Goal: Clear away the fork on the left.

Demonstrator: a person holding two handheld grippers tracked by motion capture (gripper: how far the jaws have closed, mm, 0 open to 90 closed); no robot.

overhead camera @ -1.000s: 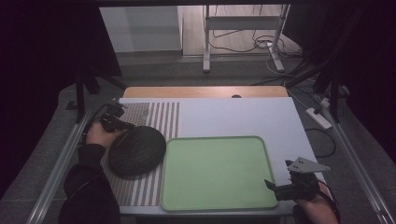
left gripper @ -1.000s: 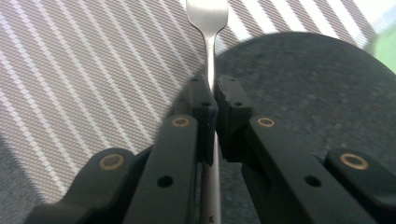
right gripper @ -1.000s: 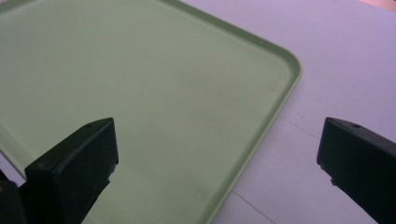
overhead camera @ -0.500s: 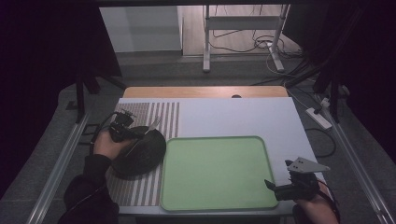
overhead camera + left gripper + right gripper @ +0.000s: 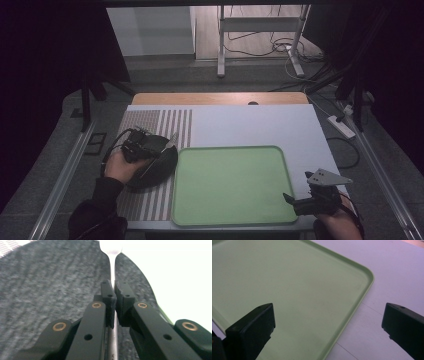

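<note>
The plate (image 5: 155, 170) sits just left of the tray (image 5: 232, 185), both on the table (image 5: 250, 125), a fork (image 5: 113, 255) above the plate.

The white table (image 5: 250, 125) carries a green tray (image 5: 232, 185), a dark plate (image 5: 160, 170) and a striped mat (image 5: 150, 120).

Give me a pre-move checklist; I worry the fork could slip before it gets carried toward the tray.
1. Left gripper shut on the fork handle: ok.
2. Fork sits straight between the jaws: ok.
3. Fork lifted free of the dark round plate: cannot tell.
4. Green tray bare for a set-down: ok.
5. Right gripper open and holding nothing: ok.
6. Right gripper off the tray's middle, near its corner: ok.
</note>
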